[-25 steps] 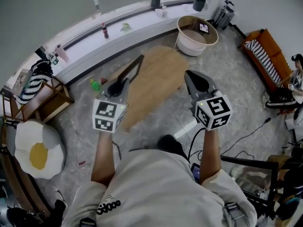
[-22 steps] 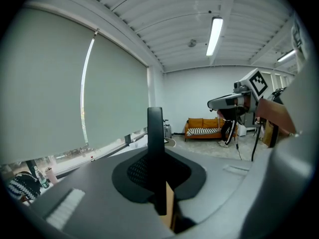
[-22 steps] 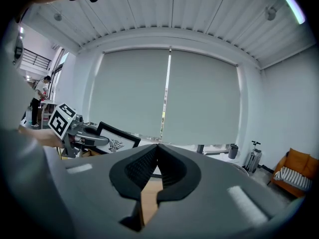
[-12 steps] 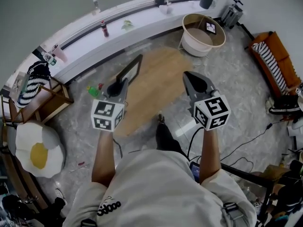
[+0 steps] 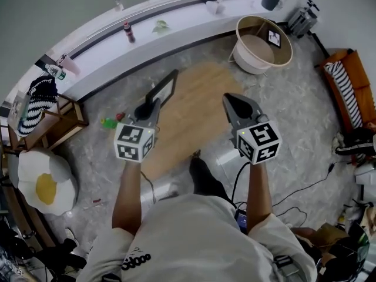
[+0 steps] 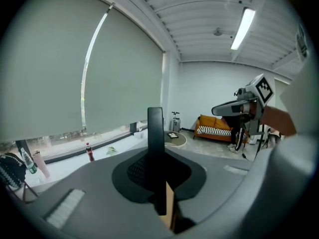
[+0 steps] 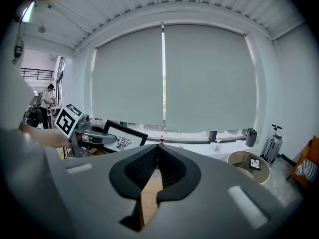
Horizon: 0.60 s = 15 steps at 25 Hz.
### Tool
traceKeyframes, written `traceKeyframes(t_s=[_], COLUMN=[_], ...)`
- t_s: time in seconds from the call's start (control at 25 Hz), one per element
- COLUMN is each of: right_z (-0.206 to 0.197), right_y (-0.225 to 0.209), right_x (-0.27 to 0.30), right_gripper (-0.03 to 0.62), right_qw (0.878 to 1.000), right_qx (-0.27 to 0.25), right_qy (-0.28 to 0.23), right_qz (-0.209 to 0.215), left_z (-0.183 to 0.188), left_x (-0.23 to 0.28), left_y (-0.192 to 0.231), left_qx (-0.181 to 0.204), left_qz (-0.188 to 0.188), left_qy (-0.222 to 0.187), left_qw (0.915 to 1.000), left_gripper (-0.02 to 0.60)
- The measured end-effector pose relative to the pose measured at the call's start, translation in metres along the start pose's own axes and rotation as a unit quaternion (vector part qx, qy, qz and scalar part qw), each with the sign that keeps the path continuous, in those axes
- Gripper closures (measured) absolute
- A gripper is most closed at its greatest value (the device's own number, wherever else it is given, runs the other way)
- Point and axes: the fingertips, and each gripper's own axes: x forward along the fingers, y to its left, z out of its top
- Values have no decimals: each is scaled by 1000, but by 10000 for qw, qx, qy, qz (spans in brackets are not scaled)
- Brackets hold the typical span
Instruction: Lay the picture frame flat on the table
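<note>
Frame stands upright on edge in the left tongs, which are clamped on its lower border. It is held over the left edge of the wooden table, not lying on it. Its picture side faces the right tongs. Right tongs are closed, tips together, nothing between them. They are over the table, apart from the frame.

picture frame over table, basket seemingly beyond
</note>
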Motion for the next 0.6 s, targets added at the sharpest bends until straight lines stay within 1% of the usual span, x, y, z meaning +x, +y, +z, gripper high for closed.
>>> traceKeyframes(t_s=[0.28, 0.44, 0.6], right_z=[-14, -27, -43], right_y=[-45, -60, -73], right_x=[57, 89, 121], right_gripper=[591, 591, 591], right_qw=[9992, 9980, 9967], right_qx=[59, 21, 98], right_qy=[316, 497, 615], right_qz=[240, 392, 524], left_z=[-10, -21, -36], left_x=[68, 100, 128], left_y=[22, 32, 44], left_qx=[-204, -327, -507], left_qz=[14, 23, 45], left_qy=[230, 343, 476], left_qw=[9995, 9989, 9976], left_gripper=[558, 558, 558])
